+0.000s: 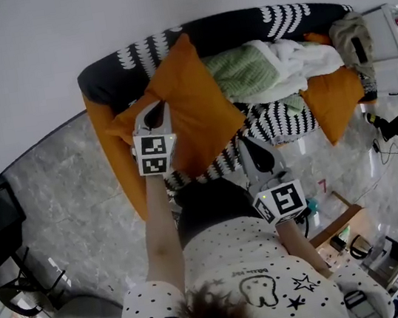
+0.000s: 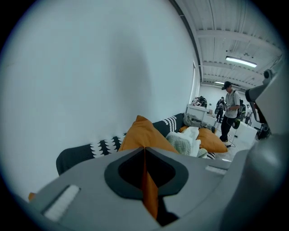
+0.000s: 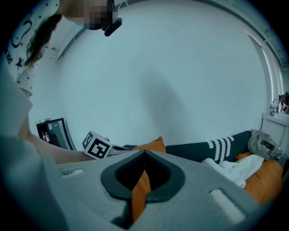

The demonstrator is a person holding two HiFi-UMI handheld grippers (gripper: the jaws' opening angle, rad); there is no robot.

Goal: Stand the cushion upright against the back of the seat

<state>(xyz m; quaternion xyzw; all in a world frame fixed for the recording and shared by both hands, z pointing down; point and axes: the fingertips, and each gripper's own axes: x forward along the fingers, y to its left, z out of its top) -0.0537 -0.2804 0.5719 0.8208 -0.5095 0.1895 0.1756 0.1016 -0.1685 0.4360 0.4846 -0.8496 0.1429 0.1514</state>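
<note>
Left hand-held gripper [image 2: 144, 153] was clamped shut on an edge of the orange cushion [image 1: 193, 99]. Right hand-held gripper [image 3: 143, 158] likewise pinched orange fabric, at the cushion's near edge. The cushion was held between them above the seat [image 1: 283, 122], corner-up, its far corner at the patterned backrest [image 1: 238, 25]. The backrest lay ahead of both grippers, the left one nearer it. Judgement: the cushion needed tipping up and forward, with the blankets [image 1: 267, 69] crowding the right.
</note>
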